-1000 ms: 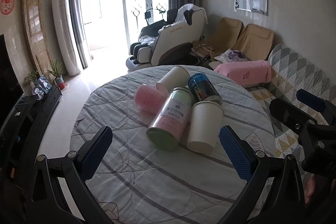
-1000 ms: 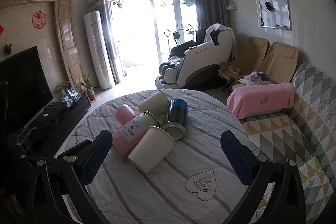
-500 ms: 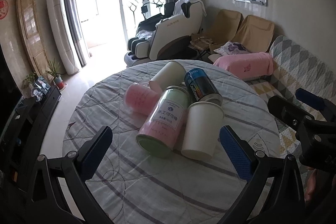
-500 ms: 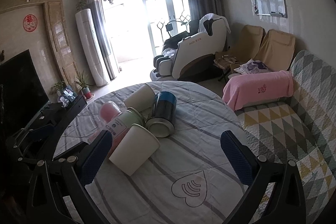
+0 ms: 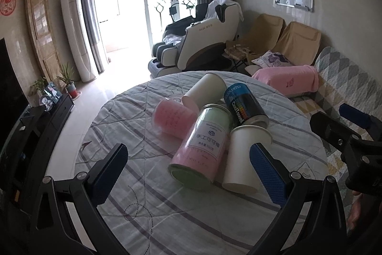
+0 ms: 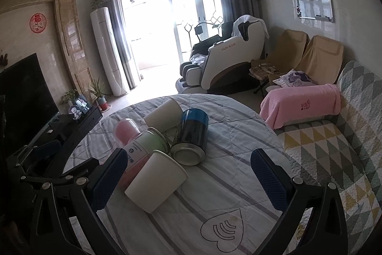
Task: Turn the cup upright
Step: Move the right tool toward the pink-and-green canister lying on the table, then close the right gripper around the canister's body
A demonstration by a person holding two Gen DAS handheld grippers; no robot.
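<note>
1. Lying on its side on the quilt-covered surface [image 6: 238,183], the nearer white paper cup [image 6: 156,179] sits just ahead of the right claw [image 6: 188,179], close by its left finger, with its long axis slanting from near-left to far-right.
2. Its open mouth points up and away to the right toward the dark can; its closed base faces the right claw.
3. From the left wrist view the same white paper cup [image 5: 246,159] is just ahead of the left claw [image 5: 188,178], hard by that claw's right finger, base nearest, rim pointing away.
4. Only the left view shows the label on the pink-and-green tin [image 5: 203,147], which lies beside the cup and touches it; the right view shows mostly its green end [image 6: 148,142].
5. Only the right view shows the metal bottom of the dark can [image 6: 191,140]; the left view shows its printed side [image 5: 246,104].
6. Farther out lie a pink tumbler [image 5: 172,120] and a second white cup [image 5: 205,90], both on their sides.
7. Both claws are spread wide, holding nothing, and hover above the surface.
8. Beyond the right claw's right finger is a sofa with a pink blanket [image 6: 300,102].
</note>
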